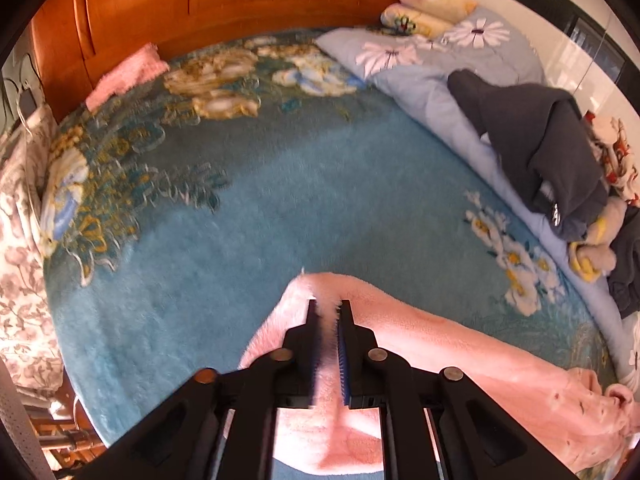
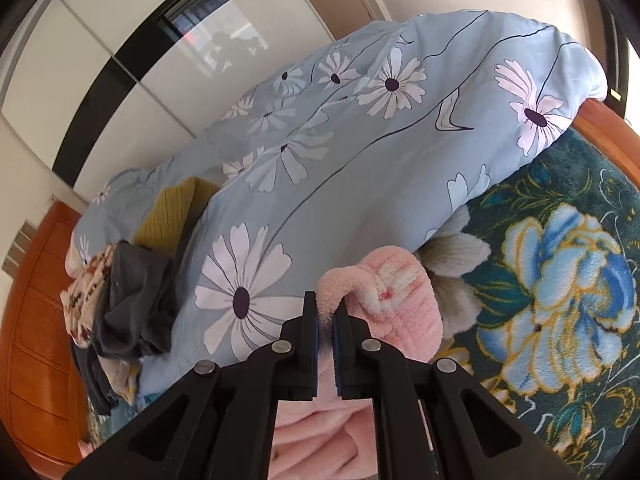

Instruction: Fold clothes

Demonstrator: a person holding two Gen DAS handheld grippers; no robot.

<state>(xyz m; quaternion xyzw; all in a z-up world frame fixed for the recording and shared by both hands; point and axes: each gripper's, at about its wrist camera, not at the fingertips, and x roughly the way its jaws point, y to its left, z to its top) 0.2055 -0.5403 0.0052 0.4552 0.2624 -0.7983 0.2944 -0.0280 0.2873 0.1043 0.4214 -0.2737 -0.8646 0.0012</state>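
Two black grippers work one pink fleece garment [image 1: 460, 344] lying on a bed. Left gripper [image 1: 329, 308] stands slightly parted, a fleece edge between its pads, whether pinched I cannot tell. Right gripper [image 2: 326, 306] is nearly closed, clamping a pink fold [image 2: 384, 300]. One teal floral blanket [image 1: 260, 208] covers the mattress. At two o'clock lie one pale blue daisy duvet [image 2: 340, 160] and a dark grey garment [image 1: 540, 140]. At twelve o'clock stands one wooden headboard [image 1: 240, 0].

I'm looking over a bed with a teal floral blanket [image 1: 280, 184] and an orange wooden headboard [image 1: 220, 4]. A light blue daisy duvet [image 2: 340, 152] lies heaped before glossy white wardrobe doors [image 2: 132, 40].
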